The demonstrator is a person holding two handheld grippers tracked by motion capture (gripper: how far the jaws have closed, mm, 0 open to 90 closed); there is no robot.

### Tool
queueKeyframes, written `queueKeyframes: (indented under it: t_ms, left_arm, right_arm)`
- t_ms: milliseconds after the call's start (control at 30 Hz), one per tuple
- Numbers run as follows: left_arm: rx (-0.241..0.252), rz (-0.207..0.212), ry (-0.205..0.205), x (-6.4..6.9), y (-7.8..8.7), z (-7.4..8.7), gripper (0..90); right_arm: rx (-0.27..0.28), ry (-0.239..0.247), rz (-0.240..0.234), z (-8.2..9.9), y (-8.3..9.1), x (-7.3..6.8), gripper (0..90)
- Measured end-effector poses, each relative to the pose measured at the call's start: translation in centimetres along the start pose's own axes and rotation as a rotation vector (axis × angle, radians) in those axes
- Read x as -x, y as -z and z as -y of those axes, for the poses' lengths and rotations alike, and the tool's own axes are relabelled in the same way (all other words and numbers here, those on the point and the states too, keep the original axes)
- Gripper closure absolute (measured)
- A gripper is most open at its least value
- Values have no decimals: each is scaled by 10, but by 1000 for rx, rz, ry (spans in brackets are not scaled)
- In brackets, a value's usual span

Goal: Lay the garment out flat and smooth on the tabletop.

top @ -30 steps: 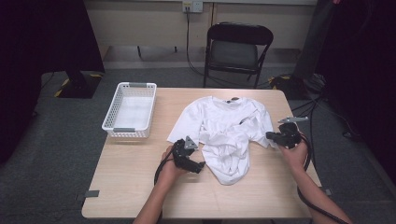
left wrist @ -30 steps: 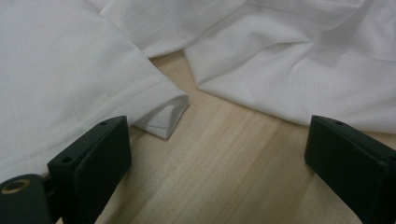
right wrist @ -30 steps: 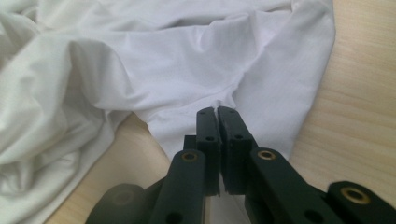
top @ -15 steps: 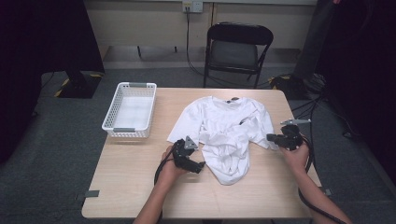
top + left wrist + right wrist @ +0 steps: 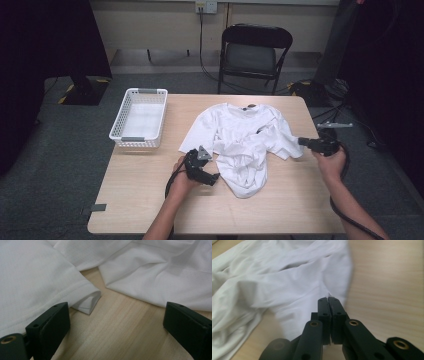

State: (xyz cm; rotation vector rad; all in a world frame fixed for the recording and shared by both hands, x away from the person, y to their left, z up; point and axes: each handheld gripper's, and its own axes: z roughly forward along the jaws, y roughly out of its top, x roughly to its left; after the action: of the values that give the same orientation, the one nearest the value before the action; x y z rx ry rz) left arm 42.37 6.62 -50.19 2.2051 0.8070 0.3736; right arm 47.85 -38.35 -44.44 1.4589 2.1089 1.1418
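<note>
Over at the far left the white basket (image 5: 139, 119) sits on the table (image 5: 150, 200), well apart from the work. My left gripper (image 5: 201, 167) rests low at the near left edge of the white T-shirt (image 5: 240, 145), jaws spread wide with nothing between them; in the left gripper view a folded sleeve hem (image 5: 87, 301) lies just ahead of the left jaw on bare wood. The shirt is rumpled in the middle of the table, collar toward the chair (image 5: 252, 55). On the right, my right gripper (image 5: 305, 143) is clamped tight on the shirt's right edge, a sliver of cloth pinched between the pads (image 5: 328, 305). I reckon this is spreading the shirt flat: pull outward low and steady so the pinch doesn't slip, and get the left jaws onto that hem to hold the other side.
</note>
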Motion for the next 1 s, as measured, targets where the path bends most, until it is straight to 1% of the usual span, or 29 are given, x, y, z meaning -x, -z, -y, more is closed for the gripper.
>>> queueKeyframes:
  t_ms: [33,67,100,133,167,200,233,267,300,333,367,400,433,533,567,600,633,667,700,733,767,800,867,933,1000]
  left_arm:
    - [0,0,0,0,0,0,65]
    - [0,-1,0,0,0,0,65]
    - [0,-1,1,0,0,0,65]
    - [0,-1,1,0,0,0,65]
    - [0,-2,1,0,0,0,65]
    - [0,-2,1,0,0,0,65]
    - [0,-2,1,0,0,0,65]
    - [0,-2,1,0,0,0,65]
    - [0,-2,1,0,0,0,65]
    - [0,-2,1,0,0,0,65]
    - [0,-2,0,0,0,0,65]
    - [0,-2,0,0,0,0,65]
    - [0,-2,1,0,0,0,65]
    - [0,-2,1,0,0,0,65]
    - [0,-2,1,0,0,0,65]
    - [0,-2,0,0,0,0,65]
    - [0,-2,1,0,0,0,65]
    - [0,-2,1,0,0,0,65]
    - [0,-2,0,0,0,0,65]
    - [-1,-2,1,0,0,0,65]
    - [-1,-2,-1,0,0,0,65]
    - [-1,-2,-1,0,0,0,65]
    - [-1,-3,0,0,0,0,65]
    - [-1,-2,-1,0,0,0,65]
    - [-1,-2,-1,0,1,0,65]
  right_arm:
    - [19,-15,30,-3,7,10,880]
    - [37,-50,56,-5,14,23,880]
    - [55,-100,90,-7,20,39,878]
    - [55,-100,90,-7,20,39,878]
    - [69,-164,204,-7,30,68,687]
    - [72,-176,234,-6,31,72,642]
    - [85,-191,245,-4,33,73,634]
    - [95,-197,226,-1,34,72,642]
    - [95,-178,207,2,33,67,625]
    - [90,-148,203,5,31,59,604]
    - [83,-117,179,8,28,50,614]
    - [77,-92,141,11,24,41,612]
    - [68,-67,112,15,20,30,597]
    - [11,16,68,25,2,-1,596]
    - [-6,47,65,28,-5,-10,596]
    - [-26,75,79,31,-11,-18,601]
    - [-44,92,93,33,-17,-22,626]
    - [-62,101,90,35,-22,-24,652]
    - [-82,103,89,37,-27,-25,653]
    - [-93,103,103,40,-29,-25,651]
    - [-80,100,105,42,-29,-23,655]
    - [-72,90,98,44,-28,-21,655]
    - [-75,84,122,46,-22,-14,653]
    - [-73,72,120,49,-17,-7,644]
    - [-75,55,127,51,-13,-2,569]
